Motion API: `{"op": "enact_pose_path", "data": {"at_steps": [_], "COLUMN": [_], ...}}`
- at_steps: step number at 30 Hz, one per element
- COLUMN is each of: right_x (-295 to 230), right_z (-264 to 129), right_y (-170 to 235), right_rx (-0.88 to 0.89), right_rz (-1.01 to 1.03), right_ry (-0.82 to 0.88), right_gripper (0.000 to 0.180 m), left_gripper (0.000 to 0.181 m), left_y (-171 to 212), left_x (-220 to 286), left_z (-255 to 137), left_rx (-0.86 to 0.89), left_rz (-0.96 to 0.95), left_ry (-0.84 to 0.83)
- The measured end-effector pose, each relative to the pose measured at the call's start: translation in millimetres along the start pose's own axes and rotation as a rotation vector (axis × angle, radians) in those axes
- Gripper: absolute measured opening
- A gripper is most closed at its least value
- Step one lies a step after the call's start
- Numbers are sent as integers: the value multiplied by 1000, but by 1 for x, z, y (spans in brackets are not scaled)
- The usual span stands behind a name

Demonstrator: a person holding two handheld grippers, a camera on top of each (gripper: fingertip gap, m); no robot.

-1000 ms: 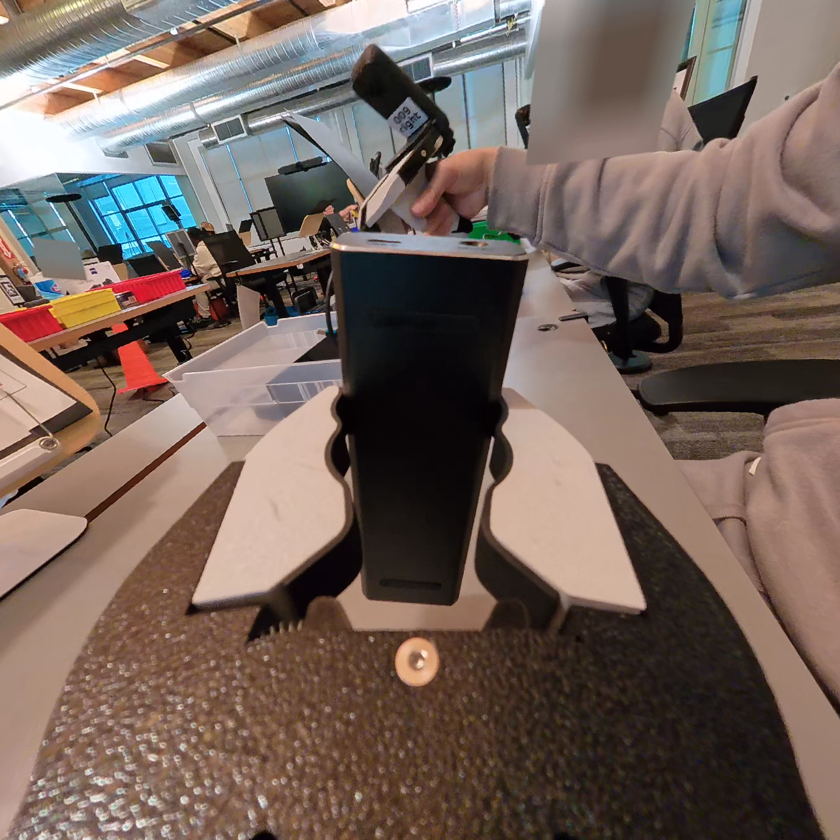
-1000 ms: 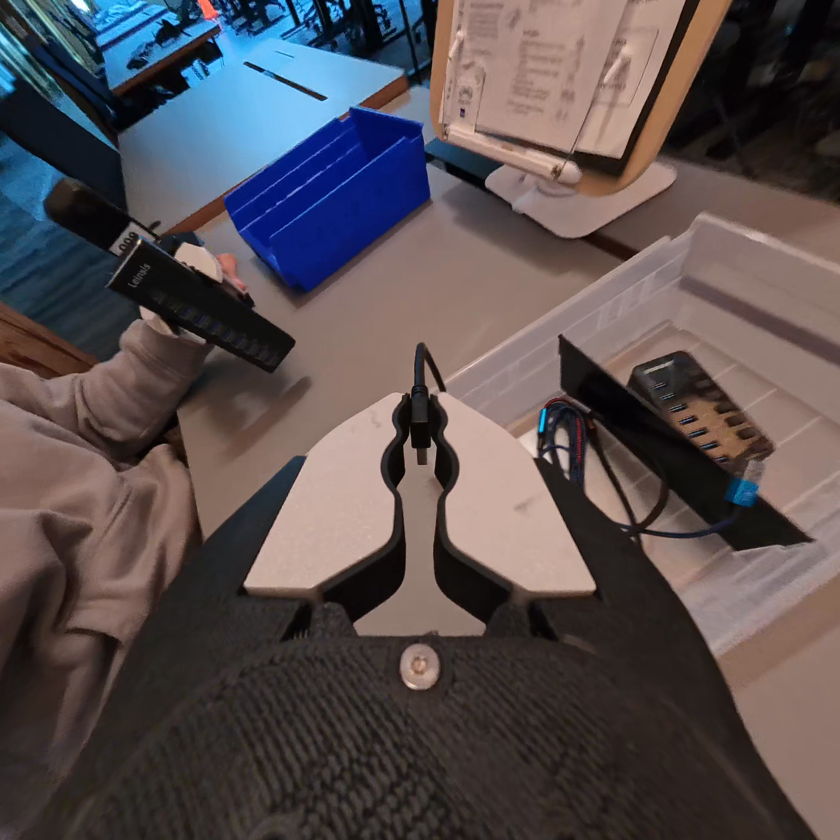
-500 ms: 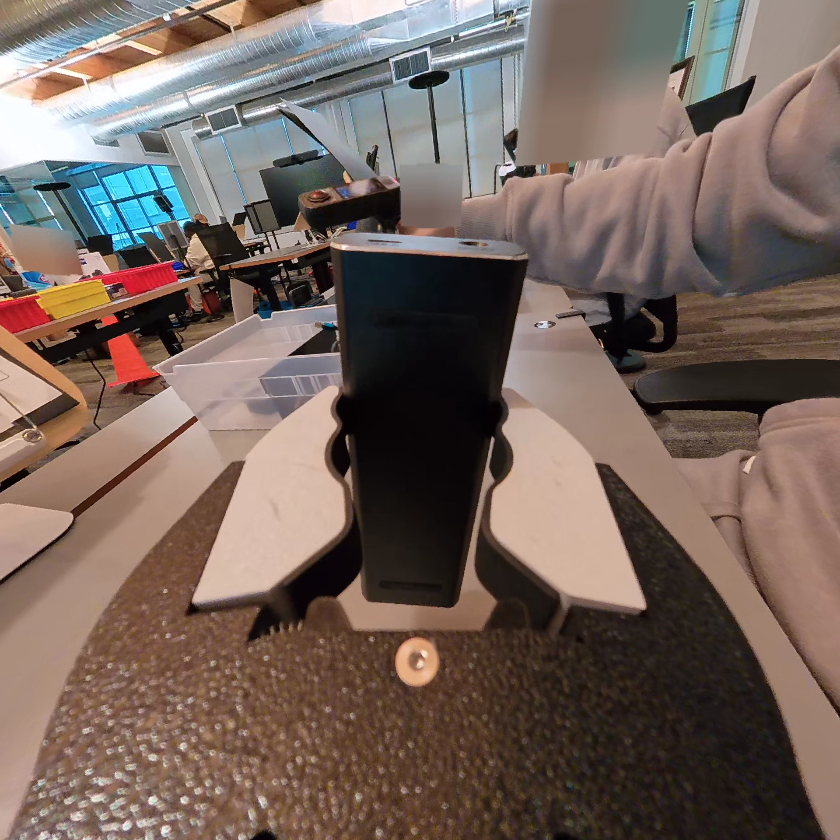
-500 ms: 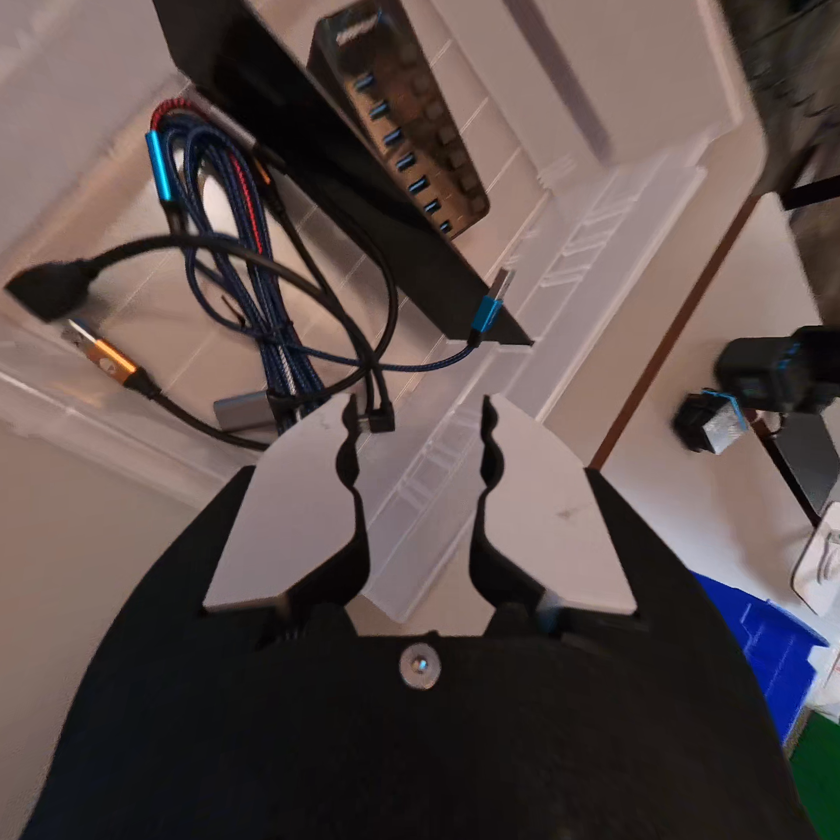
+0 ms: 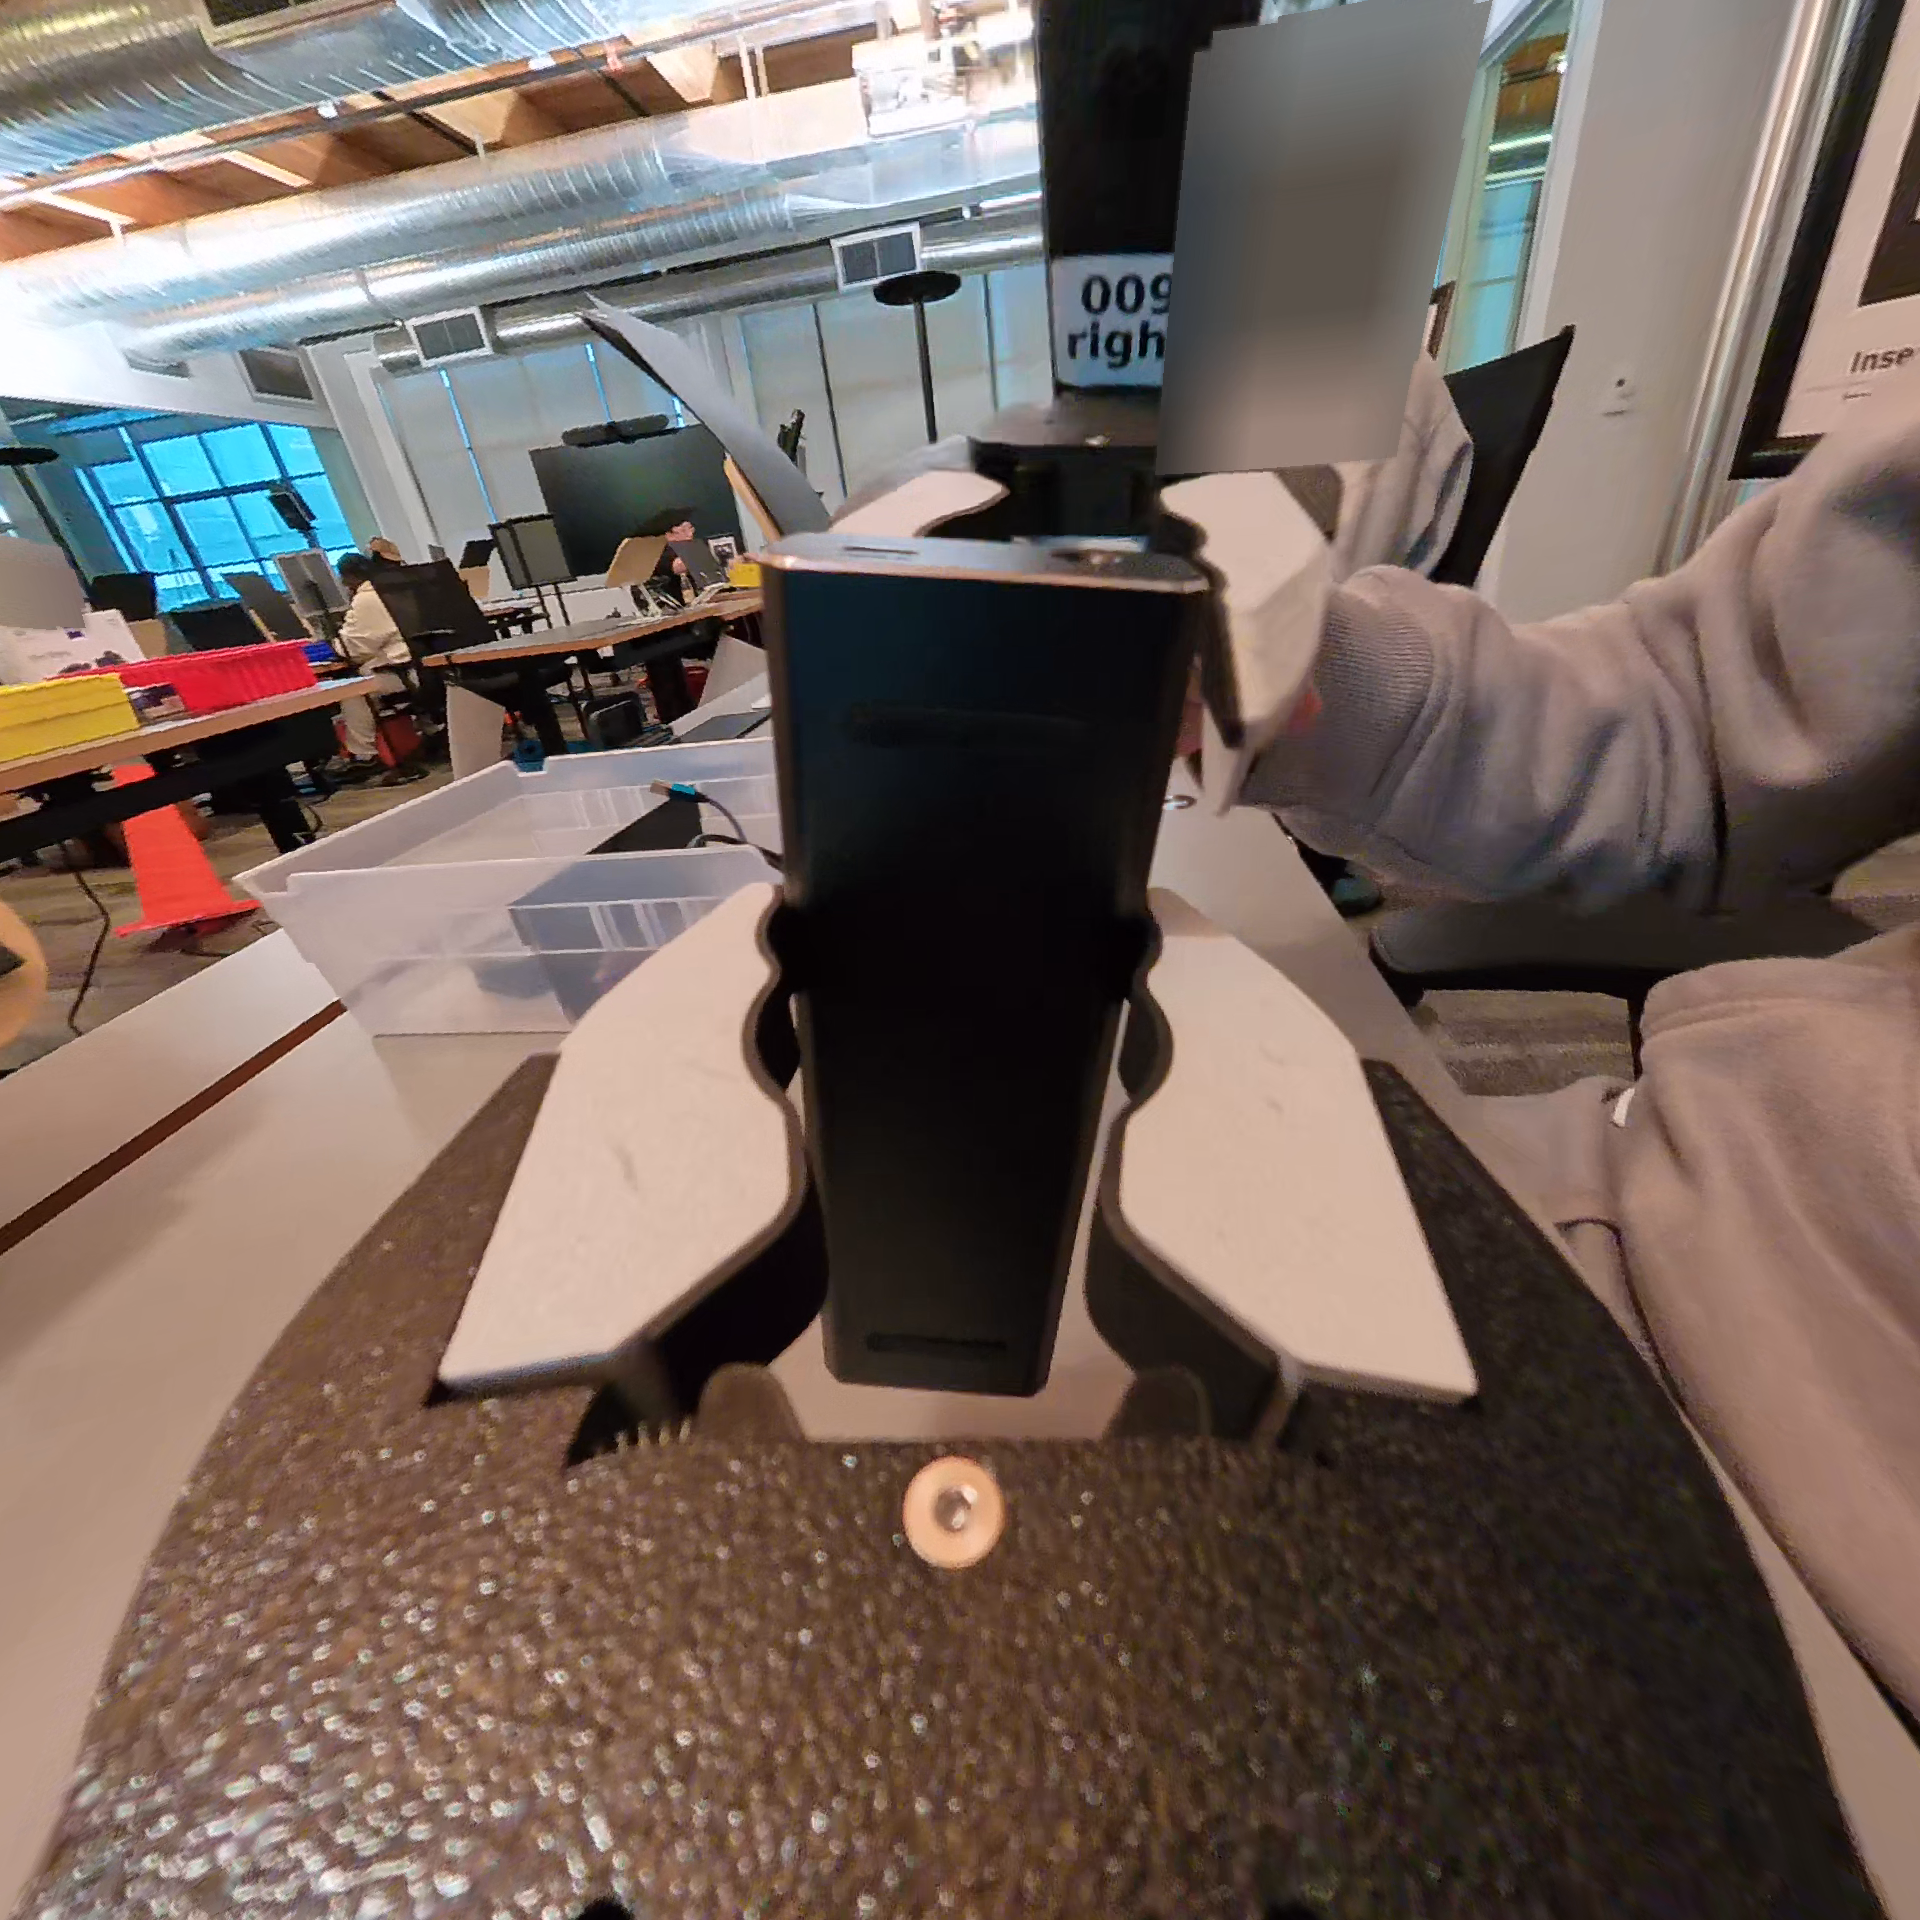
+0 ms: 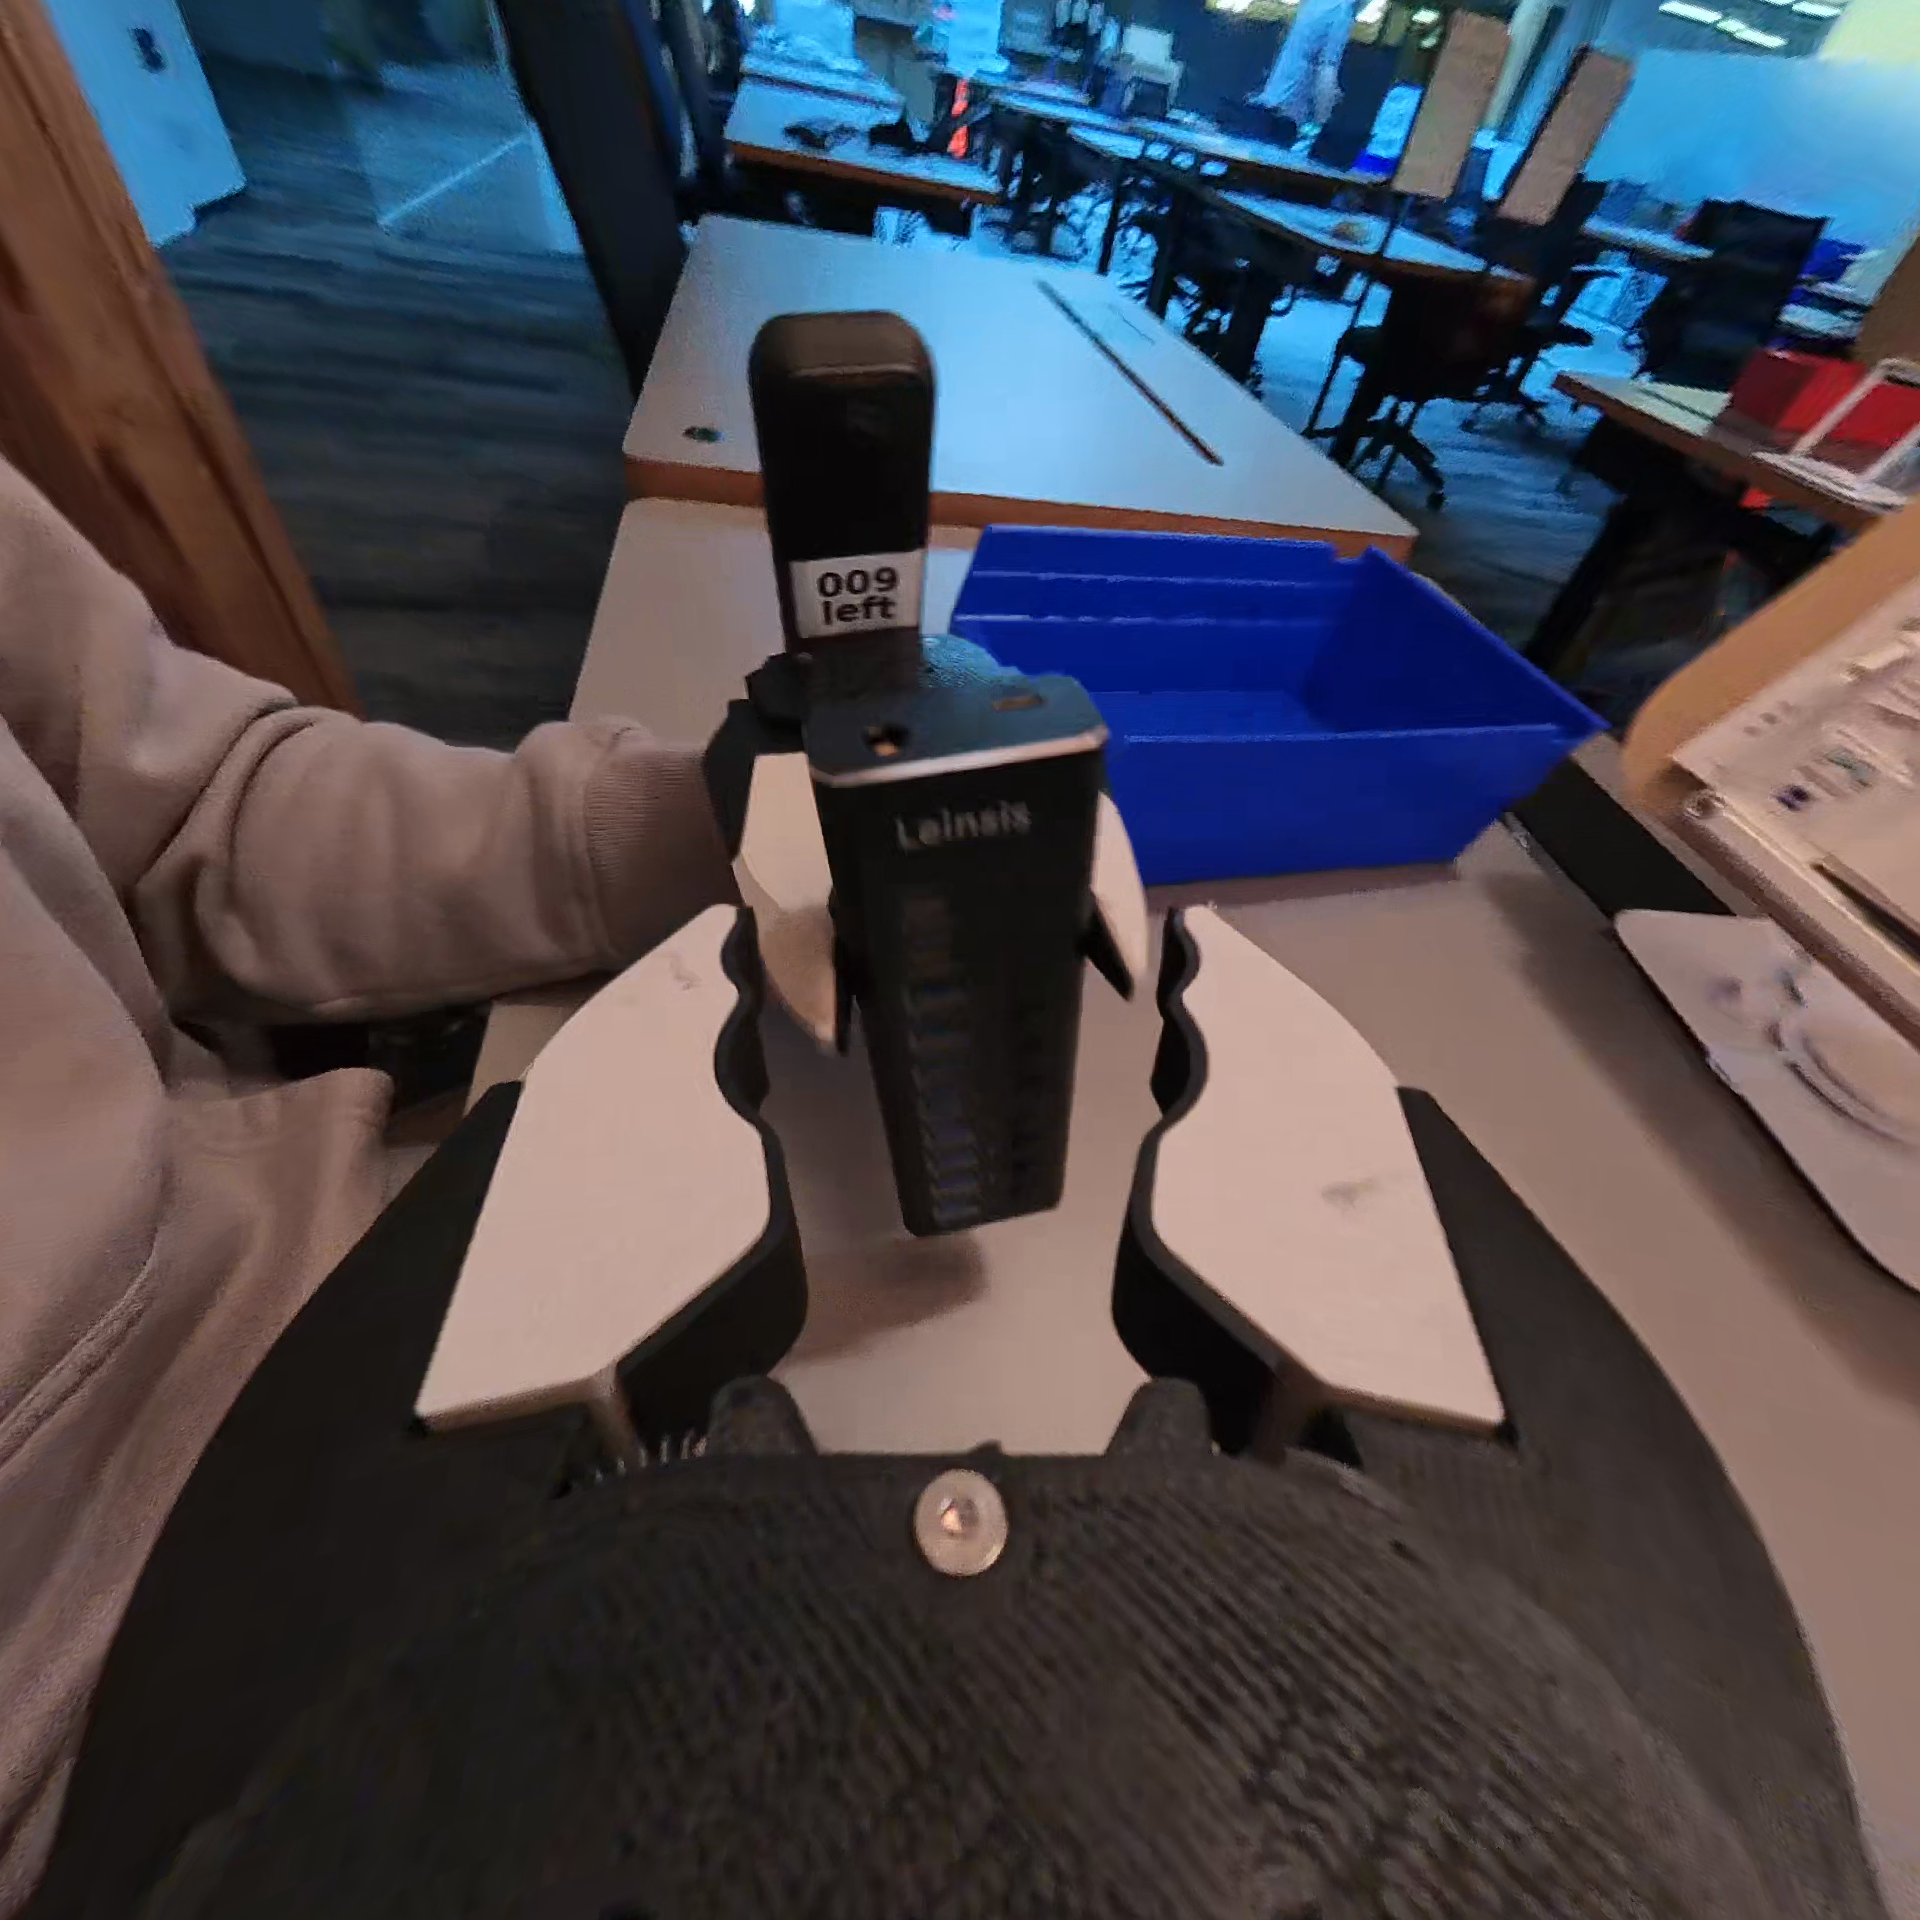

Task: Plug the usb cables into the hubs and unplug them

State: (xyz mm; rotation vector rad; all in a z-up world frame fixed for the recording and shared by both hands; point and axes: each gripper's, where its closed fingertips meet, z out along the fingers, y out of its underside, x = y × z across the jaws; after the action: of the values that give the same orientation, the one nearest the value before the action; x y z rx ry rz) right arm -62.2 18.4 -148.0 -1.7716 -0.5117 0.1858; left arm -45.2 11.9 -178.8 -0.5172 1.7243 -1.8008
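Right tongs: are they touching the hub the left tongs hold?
Apart. The right wrist view shows the right tongs open, with table visible between each finger and the black hub.

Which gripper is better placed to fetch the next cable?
Right. The right gripper is open and empty, while the left gripper is clamped on the black hub; cables lie in the clear bin.

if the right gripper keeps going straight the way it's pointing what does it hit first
Probably the black hub, which the left gripper holds upright straight ahead of the open right gripper. The hub's lower end already sits between its fingertips, though depth is hard to judge.
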Motion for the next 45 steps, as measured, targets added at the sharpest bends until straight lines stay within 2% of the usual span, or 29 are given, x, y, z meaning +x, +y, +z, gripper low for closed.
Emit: {"op": "enact_pose_path", "data": {"at_steps": [2, 4, 11, 16, 19, 21, 23, 28, 31, 34, 39, 45], "right_x": [-6, -8, -10, -8, 1, 19, 51, 167, 232, 284, 336, 339], "right_z": [13, 20, 28, 23, 15, -4, -35, -140, -186, -208, -212, -185], "right_y": [-4, -4, 11, 8, 2, -6, -19, -32, -9, 34, 113, 181], "right_rx": [-21, -38, -118, -129, -155, -196, -244, -510, -709, -834, -949, -1204], "right_rz": [-34, -86, -139, -150, -190, -234, -307, -438, -448, -378, -223, -193], "right_ry": [-20, -27, 10, 35, 114, 189, 309, 663, 738, 708, 635, 403], "right_gripper": [71, 58, 60, 60, 60, 61, 61, 61, 60, 61, 61, 61], "left_gripper": [60, 60, 60, 61, 62, 74, 78, 69, 67, 66, 61, 61], "left_y": [0, -2, 4, -1, -5, -5, -4, -9, -8, -3, 10, 13], "left_x": [6, 11, 15, 15, 7, -8, -19, -30, -34, -35, -38, -44], "left_z": [3, 6, 8, 10, 10, 7, 0, -10, -11, -11, -9, -12], "left_rx": [-6, 1, -16, 13, 36, 39, 36, 65, 71, 55, 37, 39], "left_rz": [16, 31, 49, 52, 45, 36, 31, 21, 4, -7, -31, -60], "left_ry": [23, 49, 67, 61, -6, -94, -159, -217, -225, -223, -212, -220]}}
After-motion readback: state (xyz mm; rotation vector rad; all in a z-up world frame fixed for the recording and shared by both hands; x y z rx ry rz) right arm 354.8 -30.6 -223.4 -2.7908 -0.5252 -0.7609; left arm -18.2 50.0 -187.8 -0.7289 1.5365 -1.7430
